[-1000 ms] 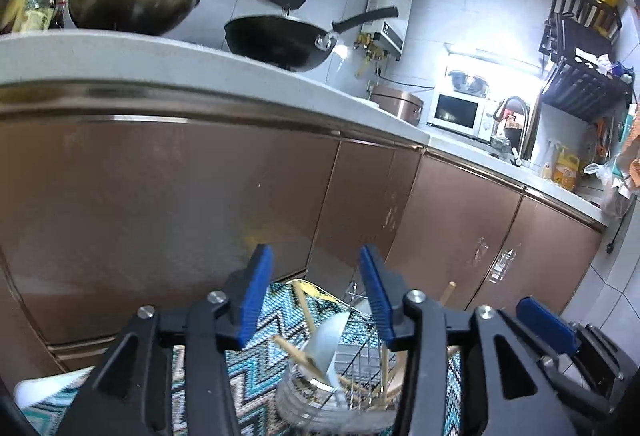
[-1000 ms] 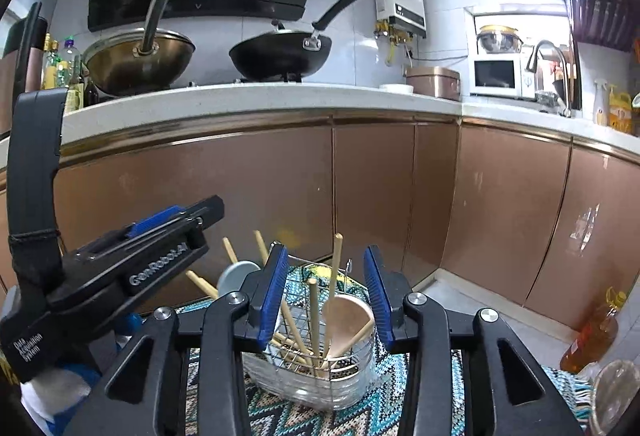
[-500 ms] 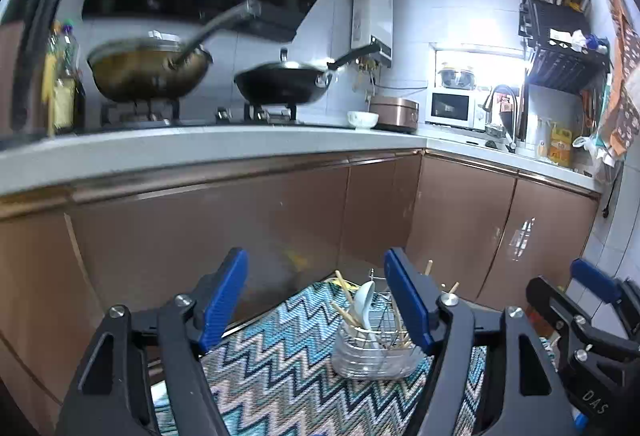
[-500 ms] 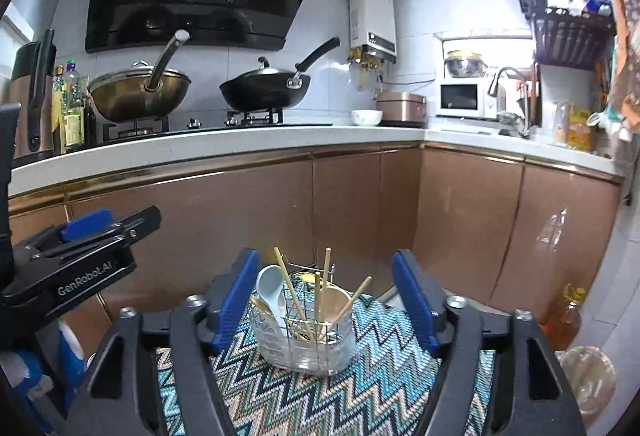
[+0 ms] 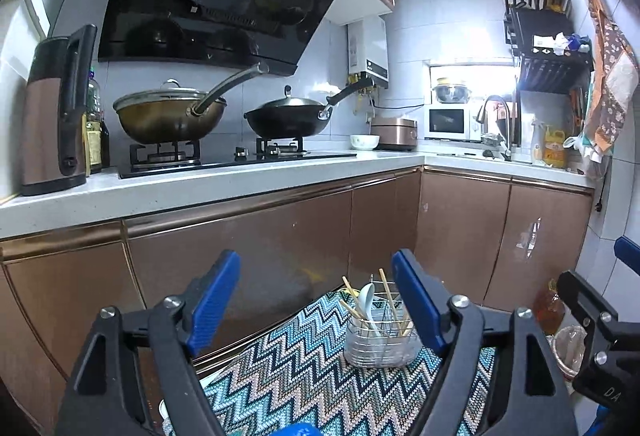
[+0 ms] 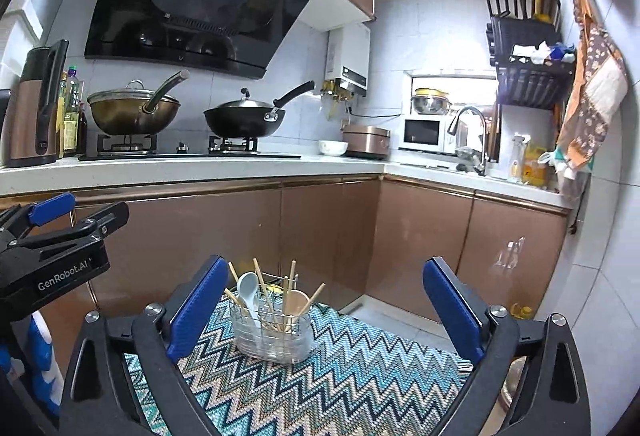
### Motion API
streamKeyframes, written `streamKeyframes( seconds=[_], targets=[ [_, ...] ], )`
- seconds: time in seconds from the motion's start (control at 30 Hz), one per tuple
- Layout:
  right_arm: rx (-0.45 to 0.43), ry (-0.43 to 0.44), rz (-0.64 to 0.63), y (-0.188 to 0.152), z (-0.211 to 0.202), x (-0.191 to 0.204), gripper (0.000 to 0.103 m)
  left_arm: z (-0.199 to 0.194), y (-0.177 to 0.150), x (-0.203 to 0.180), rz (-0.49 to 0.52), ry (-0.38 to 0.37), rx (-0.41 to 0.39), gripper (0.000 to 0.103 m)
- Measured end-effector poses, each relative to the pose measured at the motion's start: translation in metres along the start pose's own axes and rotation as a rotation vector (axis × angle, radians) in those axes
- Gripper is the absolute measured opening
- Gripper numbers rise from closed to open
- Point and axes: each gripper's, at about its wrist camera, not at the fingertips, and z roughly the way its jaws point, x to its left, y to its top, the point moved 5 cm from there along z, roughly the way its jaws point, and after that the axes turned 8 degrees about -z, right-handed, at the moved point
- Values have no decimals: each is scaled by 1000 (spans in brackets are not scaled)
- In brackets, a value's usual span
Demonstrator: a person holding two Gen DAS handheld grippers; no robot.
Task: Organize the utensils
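A clear utensil holder with a wire insert (image 6: 274, 332) stands on a zigzag-patterned cloth (image 6: 340, 384). In it are wooden chopsticks (image 6: 262, 290), a white spoon (image 6: 249, 290) and a tan wooden spoon (image 6: 297, 302). My right gripper (image 6: 326, 290) is back from the holder, its jaws opening wide with nothing between them. In the left wrist view the holder (image 5: 380, 340) sits ahead, and my left gripper (image 5: 318, 290) is also clear of it, its jaws opening and empty. The left gripper's body (image 6: 52, 256) shows at the left of the right wrist view.
Brown cabinet doors (image 6: 320, 236) run behind the cloth under a white counter (image 6: 200, 168). Two woks (image 6: 244, 120) sit on the stove. A microwave (image 6: 424, 132) and sink tap (image 6: 472, 128) are at the back right. An oil bottle (image 5: 550, 310) stands on the floor.
Both grippers have pulled back and up from the utensil holder, which now looks smaller and farther. Both pairs of jaws have spread much wider.
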Motion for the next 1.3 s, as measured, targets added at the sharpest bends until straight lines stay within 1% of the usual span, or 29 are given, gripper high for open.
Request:
streamKeyframes(
  seconds=[0.17, 0.47, 0.73, 1.3],
  targets=[
    [-9, -12, -1, 1, -15, -4, 100, -17, 6, -3, 8, 6, -23, 78],
    [-9, -45, 42, -1, -33, -25, 101, -29, 11, -11, 5, 12, -22, 79],
    [-14, -91, 54, 0, -41, -42, 102, -25, 9, -16, 11, 30, -10, 79],
    [-10, -104, 54, -2, -33, -66, 102, -8, 6, -36, 19, 46, 4, 80]
  ],
)
